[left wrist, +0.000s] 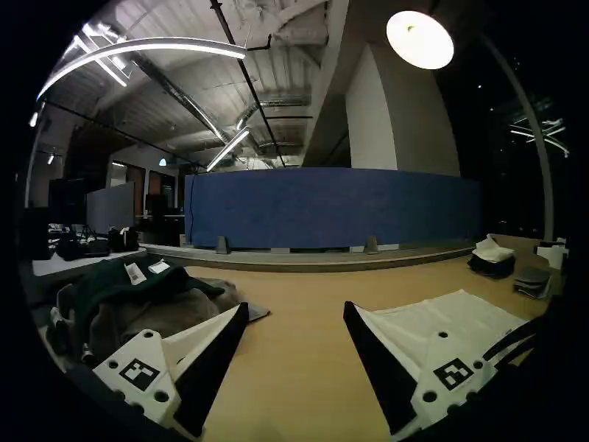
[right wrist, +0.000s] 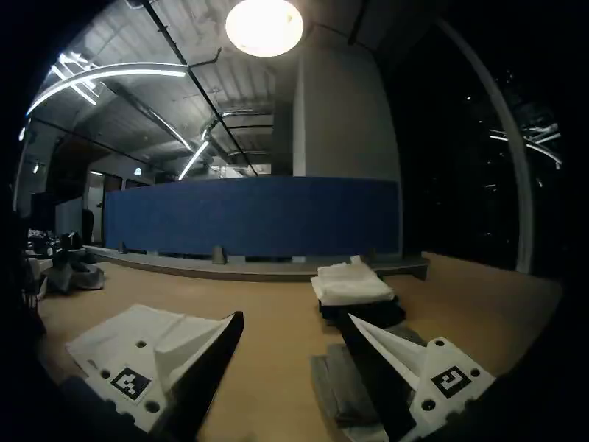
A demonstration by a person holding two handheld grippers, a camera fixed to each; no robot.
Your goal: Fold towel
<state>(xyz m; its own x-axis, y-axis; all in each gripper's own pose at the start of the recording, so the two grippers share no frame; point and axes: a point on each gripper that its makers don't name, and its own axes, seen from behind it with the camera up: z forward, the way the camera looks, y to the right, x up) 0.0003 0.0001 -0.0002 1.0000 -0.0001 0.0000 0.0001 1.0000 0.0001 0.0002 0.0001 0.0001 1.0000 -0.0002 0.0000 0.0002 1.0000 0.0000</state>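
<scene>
The white towel (left wrist: 460, 313) lies spread flat on the table (left wrist: 294, 368), and in my left gripper view it sits to the right, partly behind one finger. In my right gripper view the same towel (right wrist: 143, 331) shows to the left, again behind a finger. My left claw (left wrist: 294, 306) hangs low over bare wood, wide open and gripping nothing. My right claw (right wrist: 294, 317) is also spread wide and empty. A heap of dark green and brown cloths (left wrist: 140, 302) sits at the left. A folded stack (right wrist: 352, 283), white on dark, stands ahead of the right claw, with a grey folded cloth (right wrist: 342, 383) nearer. A blue partition (left wrist: 331, 206) closes the far edge.
</scene>
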